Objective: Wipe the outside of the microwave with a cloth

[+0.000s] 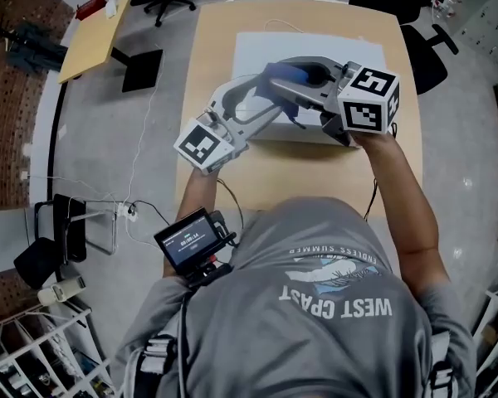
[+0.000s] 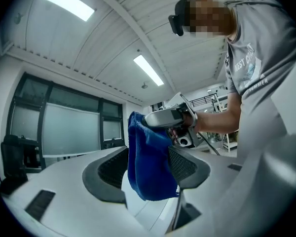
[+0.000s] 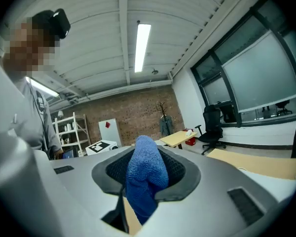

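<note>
Nearest the camera, a small lit screen [image 1: 189,240] sits at the left side of the person's grey shirt [image 1: 332,305]. Both forearms reach out over a wooden table [image 1: 212,65].

The right gripper [image 3: 144,176] is clamped on a blue cloth [image 1: 295,75] – the fabric bulges up between its pads and hangs below them. The left gripper [image 2: 147,169] has its jaws spread wide. The cloth dangles in the gap between them, close by one pad, with nothing squeezing it there.

Both tools and the cloth hover over the white microwave [image 1: 261,48] in the middle of the table and hide the near half of its top. Whether the cloth touches it cannot be told.

Beyond the table, black office chairs [image 1: 422,52] stand on the grey floor, and a yellowish side table [image 1: 91,40] stands off to the left – well apart from the work.
</note>
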`<act>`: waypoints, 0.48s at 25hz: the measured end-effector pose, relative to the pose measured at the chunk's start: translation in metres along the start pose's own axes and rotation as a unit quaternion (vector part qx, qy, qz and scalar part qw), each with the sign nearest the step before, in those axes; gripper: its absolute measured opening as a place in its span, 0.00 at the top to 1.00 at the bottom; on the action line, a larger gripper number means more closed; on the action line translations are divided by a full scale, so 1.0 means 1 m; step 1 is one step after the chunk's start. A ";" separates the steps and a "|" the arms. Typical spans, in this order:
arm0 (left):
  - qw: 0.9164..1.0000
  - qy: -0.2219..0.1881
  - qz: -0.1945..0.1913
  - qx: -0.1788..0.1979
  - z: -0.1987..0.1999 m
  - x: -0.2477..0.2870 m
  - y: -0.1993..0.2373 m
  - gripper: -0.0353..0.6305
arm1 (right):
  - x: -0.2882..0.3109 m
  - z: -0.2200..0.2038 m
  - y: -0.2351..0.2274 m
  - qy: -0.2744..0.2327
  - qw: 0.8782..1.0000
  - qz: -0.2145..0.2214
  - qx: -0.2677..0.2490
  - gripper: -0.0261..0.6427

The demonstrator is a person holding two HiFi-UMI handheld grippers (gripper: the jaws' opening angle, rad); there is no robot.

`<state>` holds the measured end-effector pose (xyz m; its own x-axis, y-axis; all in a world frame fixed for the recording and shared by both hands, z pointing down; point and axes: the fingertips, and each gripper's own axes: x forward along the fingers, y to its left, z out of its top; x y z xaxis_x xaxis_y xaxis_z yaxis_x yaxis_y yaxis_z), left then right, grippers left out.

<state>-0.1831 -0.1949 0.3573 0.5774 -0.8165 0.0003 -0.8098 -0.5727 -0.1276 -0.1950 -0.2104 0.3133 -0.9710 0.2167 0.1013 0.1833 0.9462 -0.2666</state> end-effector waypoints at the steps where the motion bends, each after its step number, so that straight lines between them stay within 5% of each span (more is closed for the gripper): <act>1: 1.000 0.007 0.001 0.009 0.001 0.002 -0.001 0.57 | 0.004 -0.001 0.004 0.015 1.000 -0.001 -0.009 0.77; 6: 0.997 0.010 0.017 0.075 -0.001 0.002 0.000 0.57 | 0.028 -0.020 0.016 0.056 0.997 -0.018 -0.047 0.77; 12: 0.995 0.005 0.037 0.098 -0.009 -0.011 0.009 0.64 | 0.050 -0.025 0.024 0.045 0.993 -0.048 -0.095 0.67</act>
<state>-0.1981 -0.1917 0.3653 0.5144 -0.8575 -0.0074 -0.8143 -0.4857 -0.3179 -0.2355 -0.1705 0.3360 -0.9691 0.1362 0.2058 0.1252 0.9899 -0.0659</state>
